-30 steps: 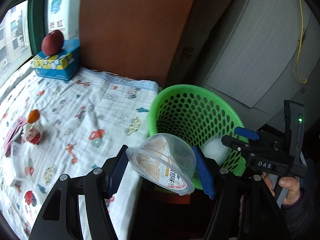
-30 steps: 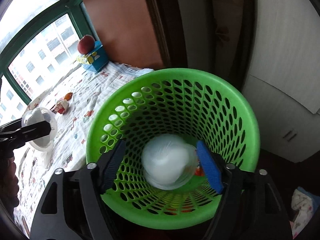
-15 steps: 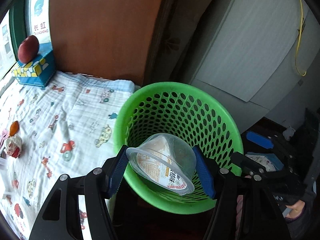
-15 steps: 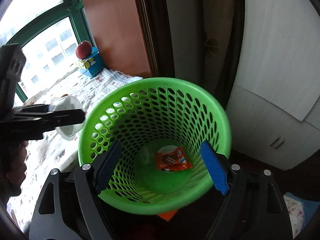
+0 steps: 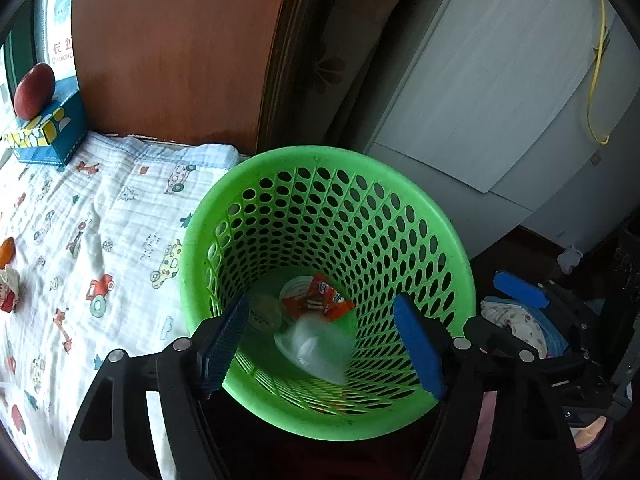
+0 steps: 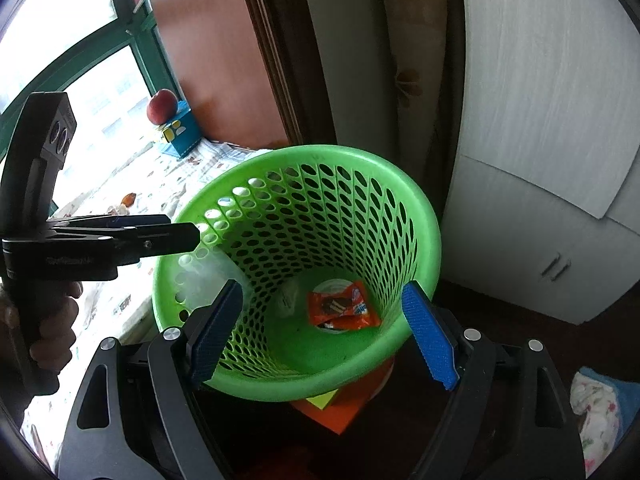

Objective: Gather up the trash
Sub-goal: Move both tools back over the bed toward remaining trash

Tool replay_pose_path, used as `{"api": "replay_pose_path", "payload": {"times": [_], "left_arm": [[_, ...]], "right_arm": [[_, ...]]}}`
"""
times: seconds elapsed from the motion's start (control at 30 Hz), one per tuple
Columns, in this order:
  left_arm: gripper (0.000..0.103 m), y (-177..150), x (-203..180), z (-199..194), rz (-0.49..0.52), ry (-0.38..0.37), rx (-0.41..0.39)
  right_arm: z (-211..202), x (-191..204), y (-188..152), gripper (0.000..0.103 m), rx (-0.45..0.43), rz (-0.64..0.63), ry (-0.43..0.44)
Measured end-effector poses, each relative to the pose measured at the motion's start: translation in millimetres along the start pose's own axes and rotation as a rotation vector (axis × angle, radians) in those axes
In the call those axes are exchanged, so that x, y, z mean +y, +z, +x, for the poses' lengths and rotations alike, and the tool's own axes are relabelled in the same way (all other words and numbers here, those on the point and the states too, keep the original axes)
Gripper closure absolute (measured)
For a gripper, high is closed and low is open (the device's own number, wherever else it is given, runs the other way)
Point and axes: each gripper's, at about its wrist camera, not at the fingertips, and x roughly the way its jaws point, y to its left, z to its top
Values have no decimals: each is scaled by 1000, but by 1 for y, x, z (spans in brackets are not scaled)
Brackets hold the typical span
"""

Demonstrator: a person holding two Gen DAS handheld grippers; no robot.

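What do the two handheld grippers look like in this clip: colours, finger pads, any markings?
Both are matte black plastic with triangular cut-outs in the finger arms and silver round fasteners near the tips. The left gripper and right gripper each carry ribbed blue pads on the inner faces. Seen from the side, the left one has a black pistol-style handle and faint, unreadable lettering on its body.

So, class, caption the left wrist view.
Open left claw above the green basket, a clear cup falling inside.
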Motion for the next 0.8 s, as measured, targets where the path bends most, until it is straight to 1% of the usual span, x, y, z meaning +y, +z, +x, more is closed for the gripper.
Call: {"api": "replay_pose_path", "payload": {"times": [0.07,0.17,0.37,0.43,0.53,0.63,0.77,0.8], "left_arm": [[31,-2,1,-4,-1,7,-8],[31,-6,5,-14,-6,38,-23],[31,-20,29,-42,-47,100,-59],[31,-25,40,-53,-66,123,-70],[31,-38,60,-71,-102,168,-89],[31,-49,78,-86,-141,196,-102],[31,-67,112,-110,-205,256,-127],[31,-71,119,-115,-219,267,-131]], "right_arm": [[-1,2,-1,22,-1,-2,4],[-3,9,-1,22,-5,-14,10],[-4,33,1,22,-10,-48,41],[-3,44,2,20,-10,-63,56],[0,63,3,20,-7,-90,82],[3,82,5,20,-3,-122,104],[9,111,8,19,4,-160,140],[10,116,8,18,6,-167,148]]}}
